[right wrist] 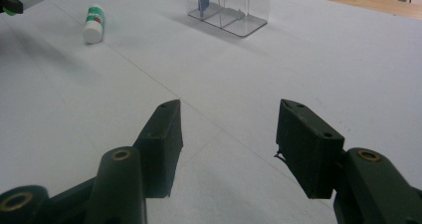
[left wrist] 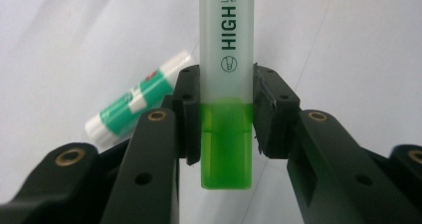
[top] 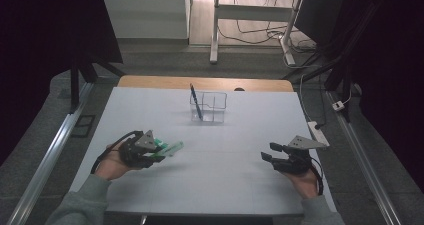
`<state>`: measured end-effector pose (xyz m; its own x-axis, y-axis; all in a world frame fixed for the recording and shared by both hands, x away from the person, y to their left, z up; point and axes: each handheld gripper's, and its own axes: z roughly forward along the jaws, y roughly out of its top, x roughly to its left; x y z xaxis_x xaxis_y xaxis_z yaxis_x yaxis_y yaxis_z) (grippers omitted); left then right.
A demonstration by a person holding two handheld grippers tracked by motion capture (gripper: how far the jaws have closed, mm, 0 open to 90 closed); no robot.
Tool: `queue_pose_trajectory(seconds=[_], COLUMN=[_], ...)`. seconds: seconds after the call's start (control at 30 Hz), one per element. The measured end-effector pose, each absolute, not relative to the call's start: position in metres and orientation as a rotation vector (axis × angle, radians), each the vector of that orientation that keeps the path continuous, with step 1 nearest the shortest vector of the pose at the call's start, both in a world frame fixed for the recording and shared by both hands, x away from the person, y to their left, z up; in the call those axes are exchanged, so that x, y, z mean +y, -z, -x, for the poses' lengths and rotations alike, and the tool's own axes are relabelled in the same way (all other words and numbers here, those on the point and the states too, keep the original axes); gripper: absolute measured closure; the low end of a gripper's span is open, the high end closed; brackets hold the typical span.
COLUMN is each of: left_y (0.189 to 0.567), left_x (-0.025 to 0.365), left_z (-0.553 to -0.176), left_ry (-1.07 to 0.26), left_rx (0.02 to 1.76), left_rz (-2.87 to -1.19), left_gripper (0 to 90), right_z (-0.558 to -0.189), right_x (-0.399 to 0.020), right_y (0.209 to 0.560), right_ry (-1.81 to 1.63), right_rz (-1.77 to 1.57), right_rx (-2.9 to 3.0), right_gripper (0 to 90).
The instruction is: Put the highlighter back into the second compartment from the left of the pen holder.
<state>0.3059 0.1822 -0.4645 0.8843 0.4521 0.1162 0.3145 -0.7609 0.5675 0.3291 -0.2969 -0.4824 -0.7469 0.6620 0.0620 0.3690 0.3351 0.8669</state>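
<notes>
My left gripper [left wrist: 226, 109] is shut on a green highlighter [left wrist: 227, 59], pinched near its green end, with the frosted cap pointing away. In the high view this left gripper [top: 161, 151] sits at the table's left with the highlighter [top: 172, 148] sticking out to the right. A white and green glue stick [left wrist: 139, 98] lies on the table just beside it, also seen as a glue stick [right wrist: 93, 24] at the far left. My right gripper [right wrist: 229, 134] stands open over bare table; in the high view the right gripper [top: 269, 151] is at the right. A clear holder [top: 208, 106] stands at the back with a blue pen [top: 195, 101] in it.
The white table [top: 225, 175] has a wooden strip [top: 205, 82] along its far edge. A white power strip [top: 318, 132] lies at the right edge. Metal rails run along both sides of the table.
</notes>
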Motion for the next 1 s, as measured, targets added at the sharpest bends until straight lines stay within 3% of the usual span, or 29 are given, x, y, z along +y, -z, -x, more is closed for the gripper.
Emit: queue_pose_trajectory(seconds=[1.0], left_y=[0.456], left_x=[0.142], left_z=[-0.321], left_ry=[-0.357], left_rx=[0.479], left_rz=[-2.438], left_gripper=[65.9], right_z=[-0.328], right_x=[-0.281], right_y=[0.483], right_ry=[-1.365], right_rz=[-0.874], right_rx=[2.338], right_gripper=[42.0])
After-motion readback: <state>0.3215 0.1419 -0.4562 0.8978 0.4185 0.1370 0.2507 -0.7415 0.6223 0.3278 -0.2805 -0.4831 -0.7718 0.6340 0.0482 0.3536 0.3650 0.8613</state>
